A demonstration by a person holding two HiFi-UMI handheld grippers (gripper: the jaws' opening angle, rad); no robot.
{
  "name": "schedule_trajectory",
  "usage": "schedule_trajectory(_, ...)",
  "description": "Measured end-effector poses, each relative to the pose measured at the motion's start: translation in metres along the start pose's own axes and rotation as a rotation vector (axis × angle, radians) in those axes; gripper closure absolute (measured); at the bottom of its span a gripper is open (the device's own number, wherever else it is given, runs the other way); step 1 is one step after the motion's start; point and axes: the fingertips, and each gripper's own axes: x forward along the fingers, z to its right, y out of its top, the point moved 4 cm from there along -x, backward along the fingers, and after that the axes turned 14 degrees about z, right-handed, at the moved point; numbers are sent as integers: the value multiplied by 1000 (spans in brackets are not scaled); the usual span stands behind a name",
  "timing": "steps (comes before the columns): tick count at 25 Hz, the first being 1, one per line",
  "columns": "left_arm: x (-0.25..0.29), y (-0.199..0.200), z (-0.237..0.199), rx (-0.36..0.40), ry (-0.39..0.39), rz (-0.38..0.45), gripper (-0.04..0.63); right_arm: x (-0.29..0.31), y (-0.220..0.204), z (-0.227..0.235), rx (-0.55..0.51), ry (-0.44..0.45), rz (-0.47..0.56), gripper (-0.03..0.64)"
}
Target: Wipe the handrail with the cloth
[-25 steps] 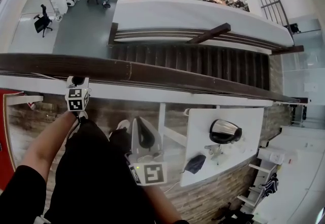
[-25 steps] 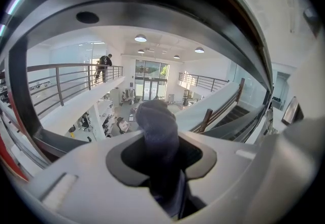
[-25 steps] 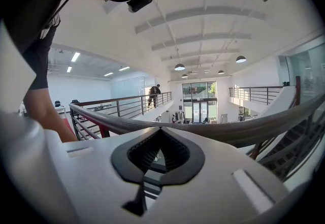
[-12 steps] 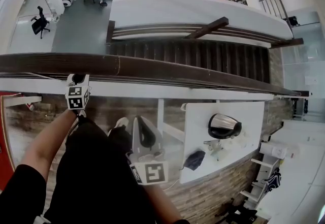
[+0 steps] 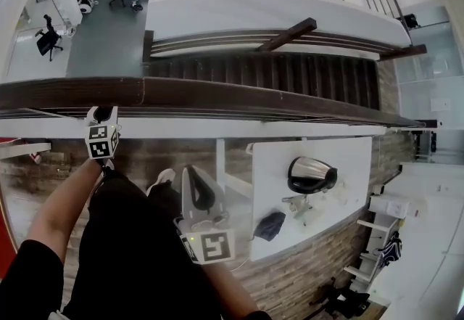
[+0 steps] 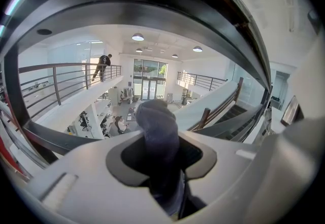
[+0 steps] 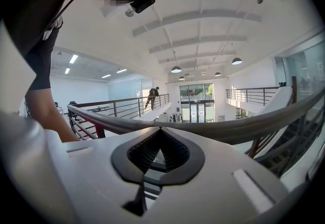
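Edging left along the handrail (image 5: 239, 96), left gripper (image 5: 102, 117) clenches the soft, limp cloth (image 6: 158, 131) by its bunched fold, likely the surest hold; right gripper (image 5: 198, 177), lower centre, sits closed and empty.

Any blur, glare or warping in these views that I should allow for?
Head view: sharp, but the lens bows the handrail. Left gripper view: the cloth is close and soft. Right gripper view: far windows bright, handrail curved.
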Motion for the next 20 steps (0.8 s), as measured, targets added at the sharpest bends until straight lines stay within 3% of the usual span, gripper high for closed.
schedule_trajectory(20,15,4,59,3,-3,29,479,-32,-5,54,18,-30,-23,615)
